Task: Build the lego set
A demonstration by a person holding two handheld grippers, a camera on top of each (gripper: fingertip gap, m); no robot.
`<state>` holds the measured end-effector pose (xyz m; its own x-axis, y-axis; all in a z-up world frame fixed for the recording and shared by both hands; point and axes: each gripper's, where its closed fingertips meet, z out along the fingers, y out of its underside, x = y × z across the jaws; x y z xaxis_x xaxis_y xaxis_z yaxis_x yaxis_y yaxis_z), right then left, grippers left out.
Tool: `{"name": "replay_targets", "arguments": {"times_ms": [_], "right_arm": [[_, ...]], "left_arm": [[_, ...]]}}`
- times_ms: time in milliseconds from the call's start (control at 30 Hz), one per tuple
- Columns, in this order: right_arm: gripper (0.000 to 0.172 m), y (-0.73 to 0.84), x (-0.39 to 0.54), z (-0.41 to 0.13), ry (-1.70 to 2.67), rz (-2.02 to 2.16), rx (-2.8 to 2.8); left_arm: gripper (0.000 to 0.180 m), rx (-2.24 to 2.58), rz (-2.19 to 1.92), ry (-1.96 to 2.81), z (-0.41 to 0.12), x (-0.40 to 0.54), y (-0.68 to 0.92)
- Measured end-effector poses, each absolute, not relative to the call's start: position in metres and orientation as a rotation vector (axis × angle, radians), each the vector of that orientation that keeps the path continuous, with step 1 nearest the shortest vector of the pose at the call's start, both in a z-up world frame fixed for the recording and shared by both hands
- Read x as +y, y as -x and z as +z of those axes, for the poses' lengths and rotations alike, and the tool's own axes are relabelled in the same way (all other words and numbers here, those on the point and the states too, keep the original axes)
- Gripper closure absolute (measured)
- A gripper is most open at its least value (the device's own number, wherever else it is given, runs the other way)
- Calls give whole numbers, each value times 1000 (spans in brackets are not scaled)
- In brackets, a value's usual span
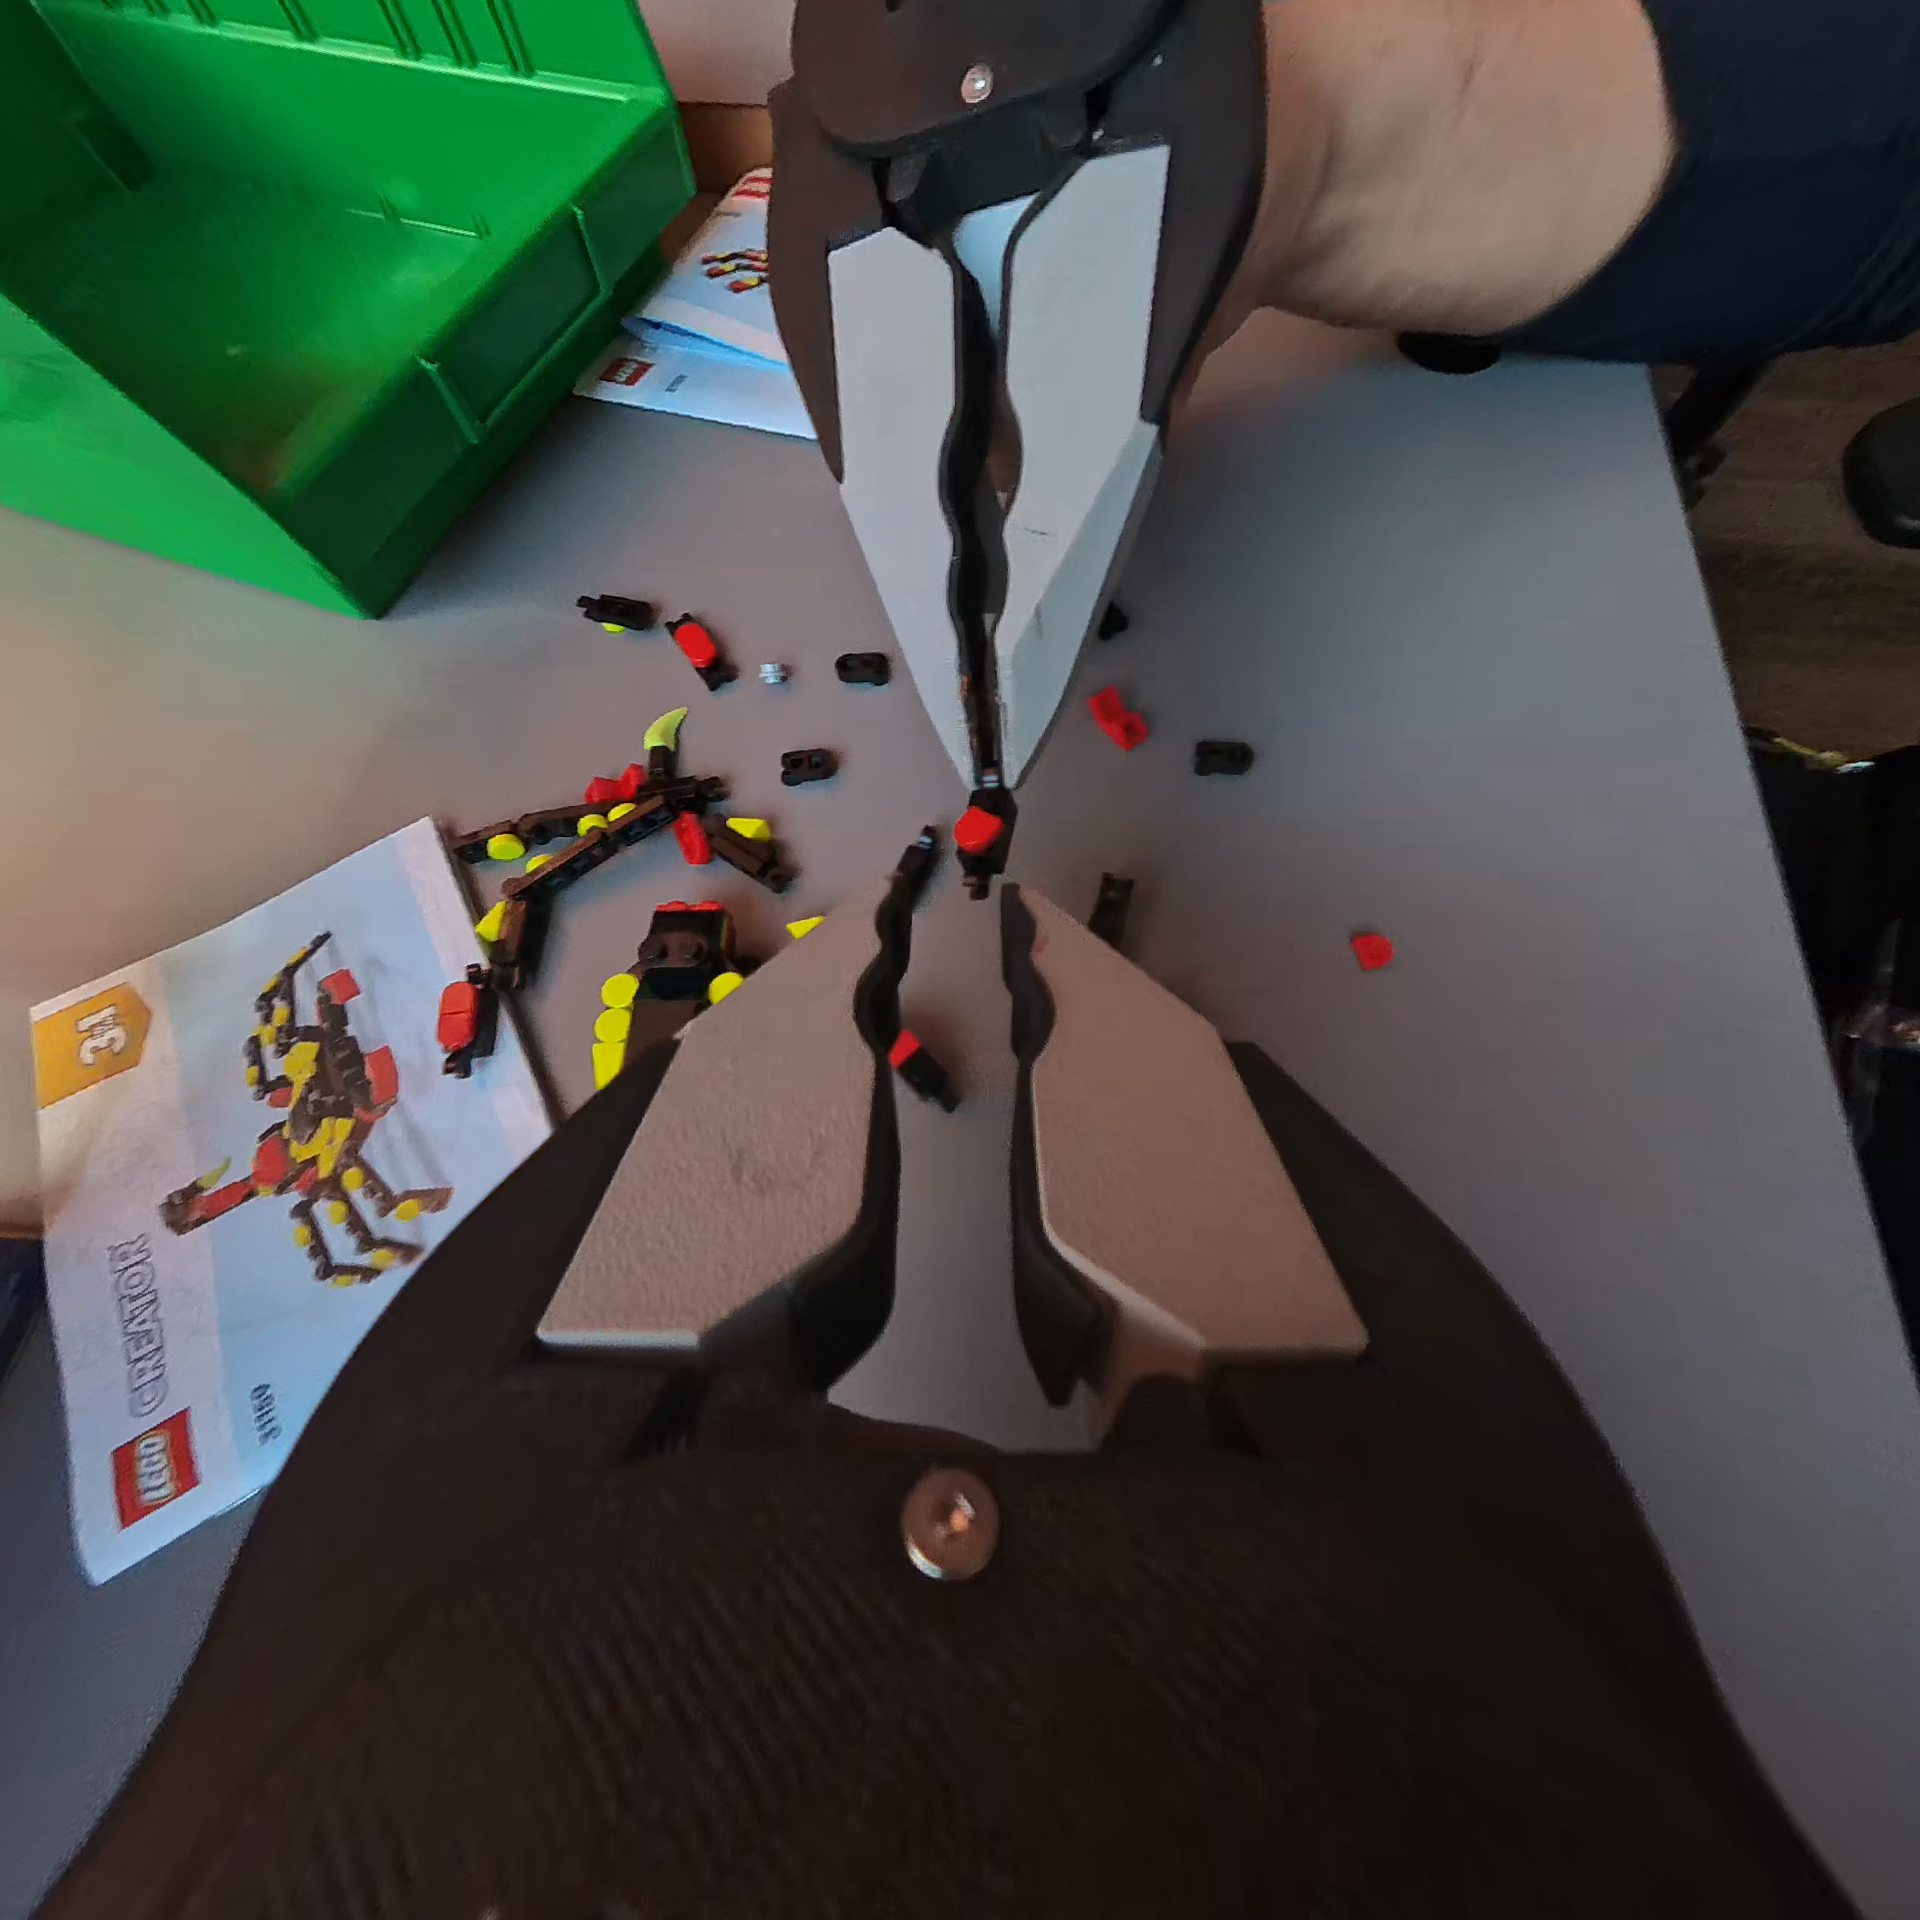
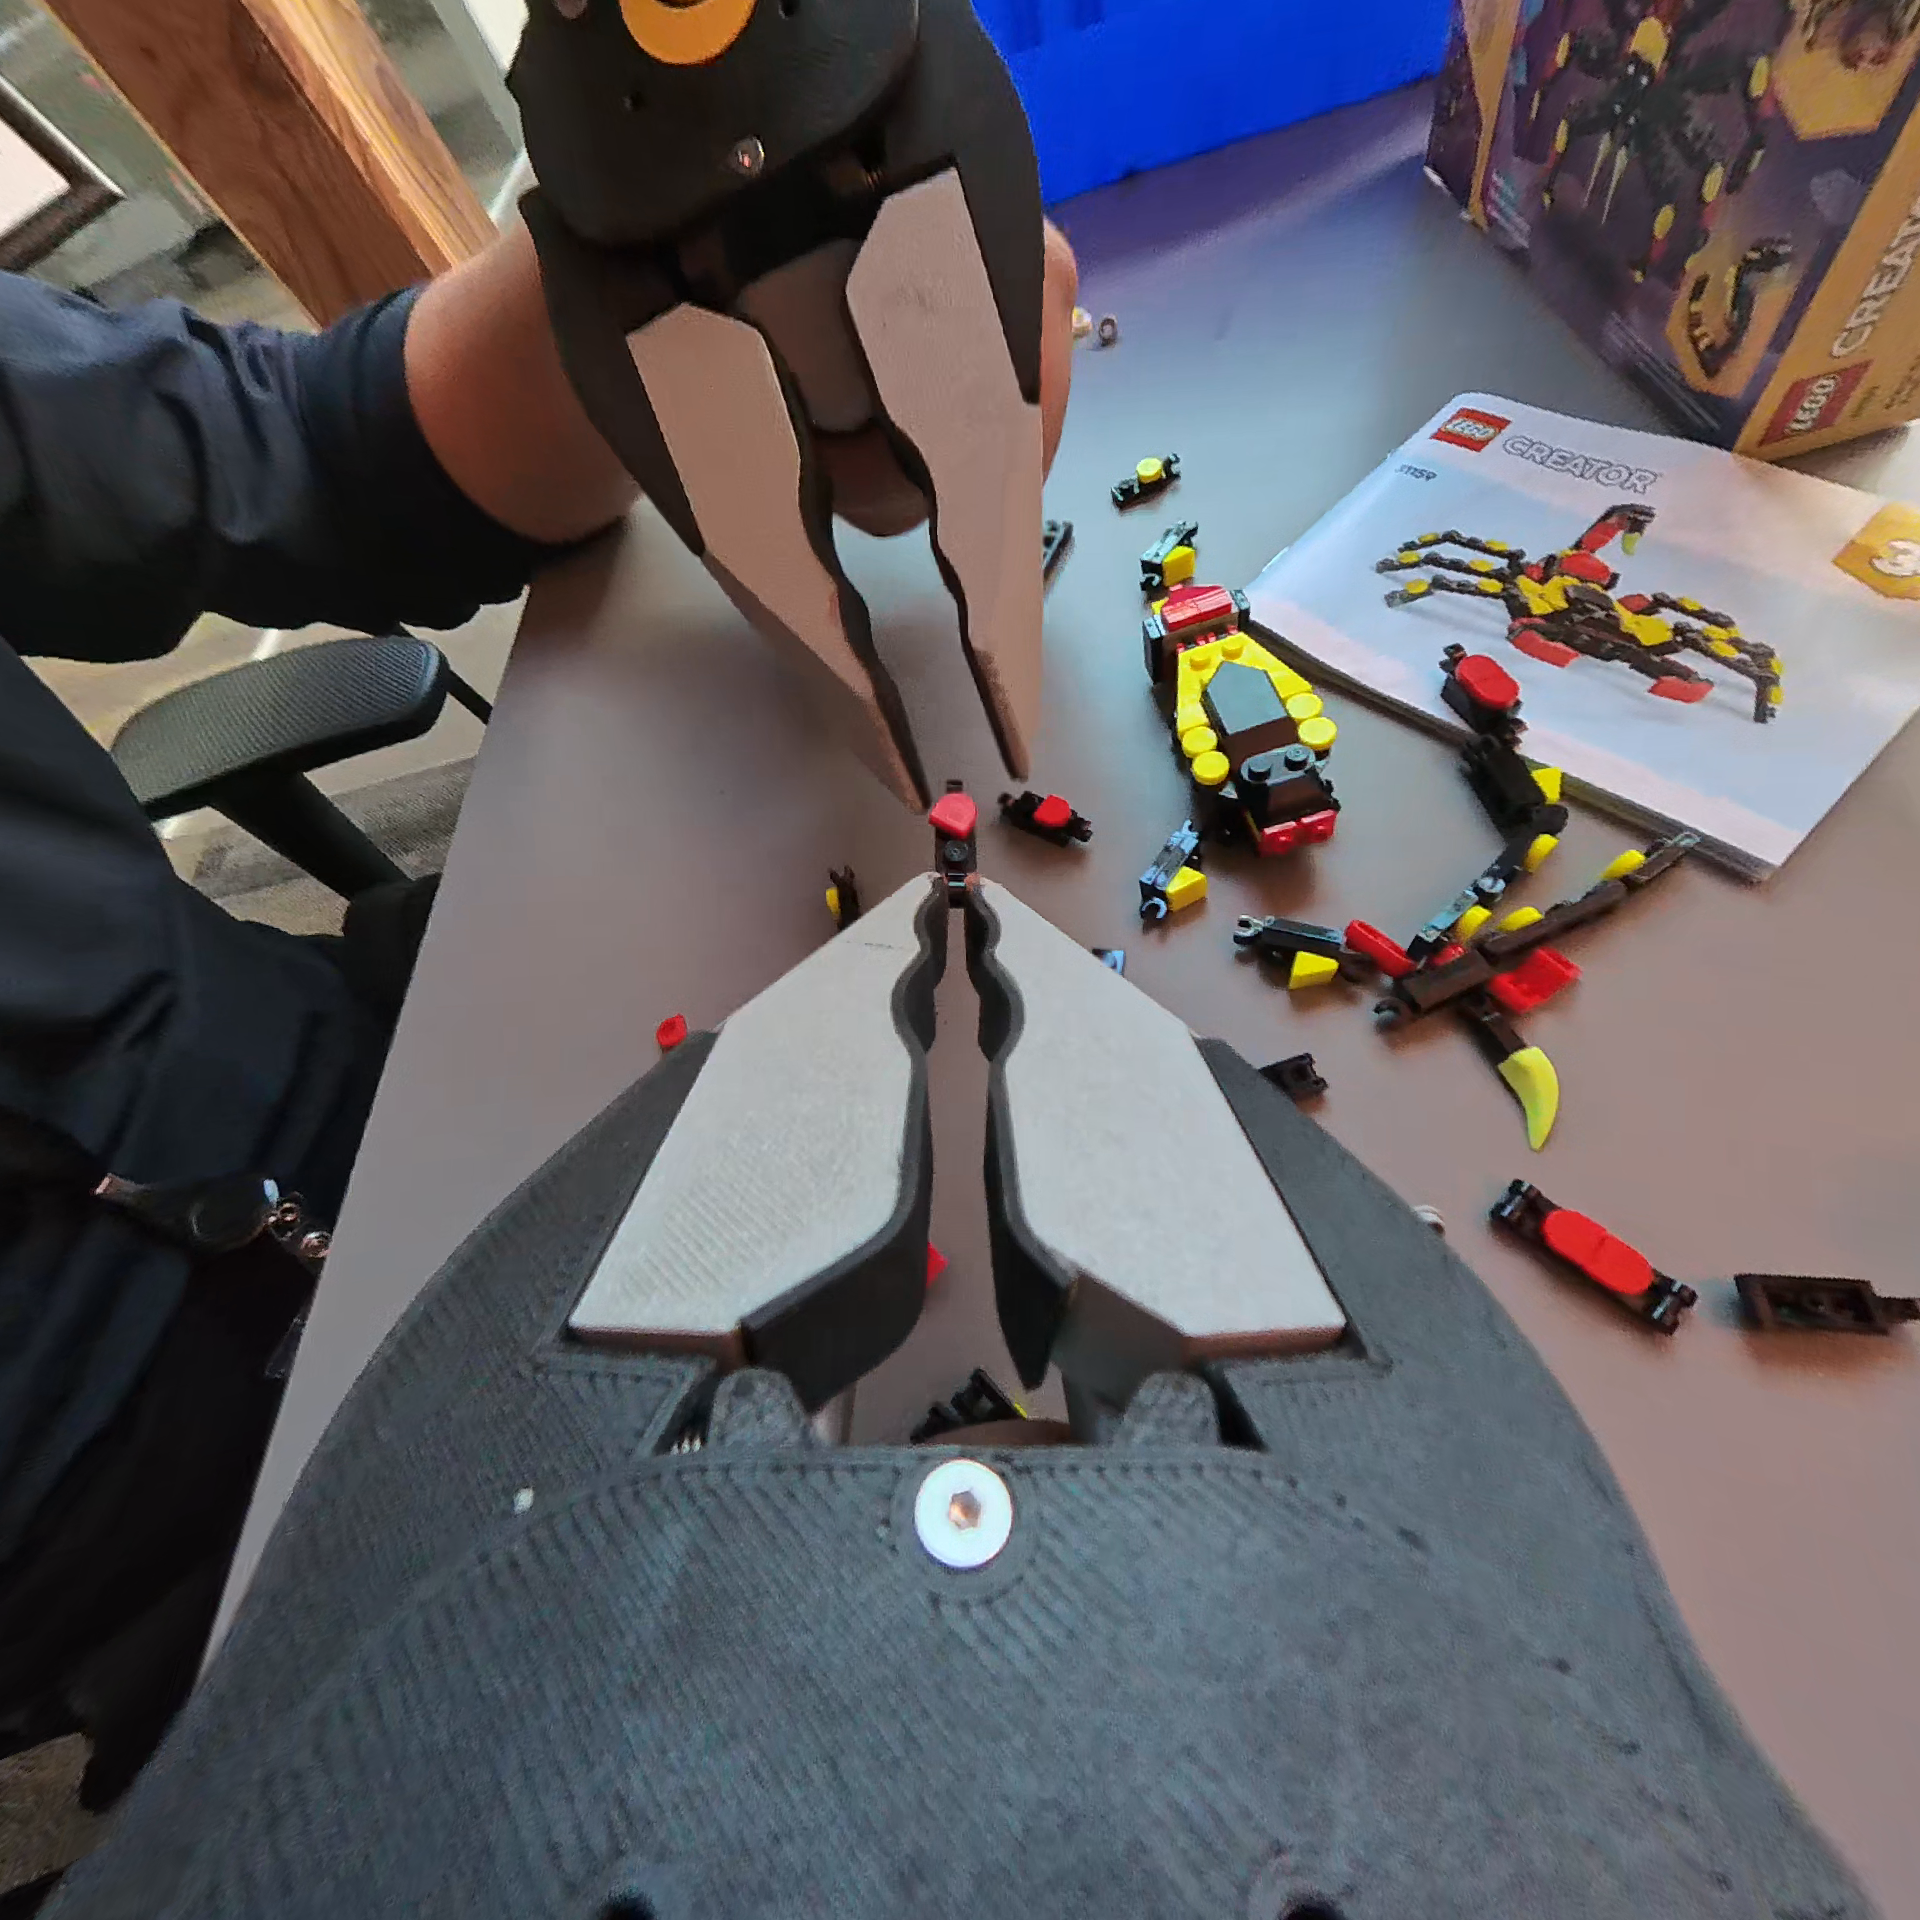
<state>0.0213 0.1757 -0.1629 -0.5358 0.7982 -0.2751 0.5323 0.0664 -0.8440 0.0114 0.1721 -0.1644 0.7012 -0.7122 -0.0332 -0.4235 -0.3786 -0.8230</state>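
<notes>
My right gripper (image 2: 954,888) is shut on a small black brick piece with a red tile on top (image 2: 953,823) and holds it by its near end just above the grey table (image 2: 644,727). In the left wrist view the right gripper (image 1: 987,774) comes down from the top with that piece (image 1: 980,831) at its tips. My left gripper (image 1: 961,888) is open, and its fingertips stand just short of the piece without pressing on it. In the right wrist view the left gripper (image 2: 966,790) shows nothing between its fingers. A red and black piece (image 1: 920,1060) lies on the table under the left fingers.
A partly built yellow and black model body (image 2: 1242,727), leg assemblies (image 2: 1475,935) and loose bricks lie beside an instruction booklet (image 2: 1610,623). A green bin (image 1: 312,260), a blue bin (image 2: 1195,83) and the set's box (image 2: 1714,208) stand at the back. The table edge (image 2: 457,831) and a chair (image 2: 281,717) are nearby. My left and right fingertips are right by each other.
</notes>
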Motion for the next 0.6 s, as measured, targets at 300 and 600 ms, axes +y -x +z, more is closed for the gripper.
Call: {"name": "replay_targets", "arguments": {"times_ms": [300, 600], "right_arm": [[172, -20, 178, -155, 1343, 1506, -2034], [159, -16, 179, -143, 1208, 1430, -1972]], "left_arm": [[175, 807, -508, 2005, -159, 177, -19], [176, 737, -534, 2005, -156, 184, -16]]}}
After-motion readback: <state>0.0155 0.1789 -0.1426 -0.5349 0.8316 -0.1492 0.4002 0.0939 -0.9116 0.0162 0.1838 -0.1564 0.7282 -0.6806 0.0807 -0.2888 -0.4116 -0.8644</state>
